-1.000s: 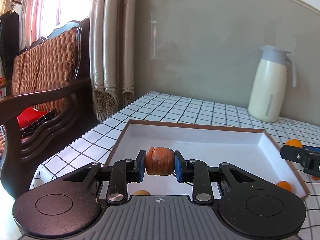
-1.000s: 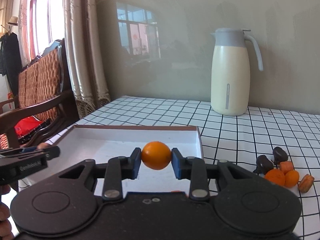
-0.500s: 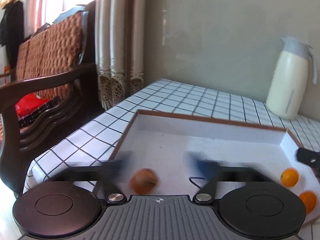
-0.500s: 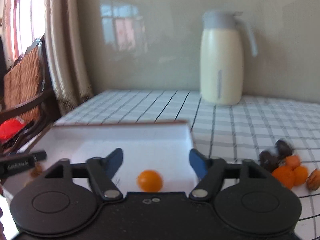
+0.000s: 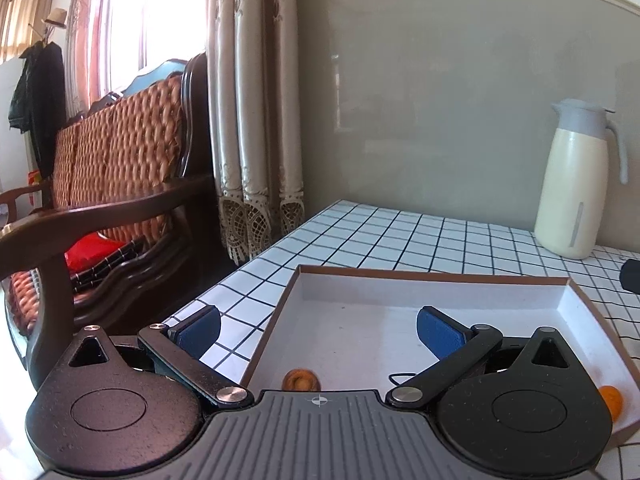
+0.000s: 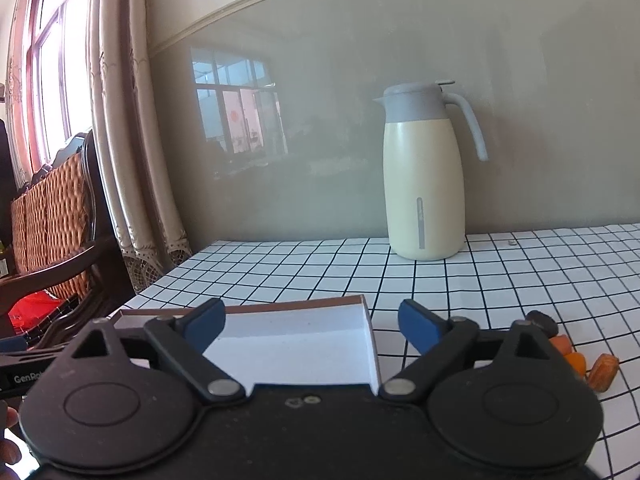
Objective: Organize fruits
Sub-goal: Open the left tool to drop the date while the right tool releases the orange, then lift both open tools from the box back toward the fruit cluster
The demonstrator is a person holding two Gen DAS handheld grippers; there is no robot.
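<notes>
A white tray with a brown rim (image 5: 432, 278) lies on the checked tablecloth. My left gripper (image 5: 318, 330) is open and empty above the tray's near part. A brown fruit (image 5: 301, 380) lies in the tray just below it, and an orange fruit (image 5: 611, 400) lies at the tray's right corner. My right gripper (image 6: 310, 326) is open and empty over the tray's right end (image 6: 366, 320). Several loose fruits lie on the cloth to its right: a dark one (image 6: 542, 322), orange ones (image 6: 576, 362) and a brown one (image 6: 602, 372).
A cream thermos jug (image 6: 422, 176) stands at the back of the table (image 6: 520, 272). A wooden wicker-backed chair (image 5: 120, 168) and curtains (image 5: 252, 112) stand left of the table edge. The left gripper's body (image 6: 24, 374) shows at the far left.
Both grippers opened and let go: the brown fruit and the orange fruit dropped into the tray. Both grippers have since risen and the right one has drawn back to the right.
</notes>
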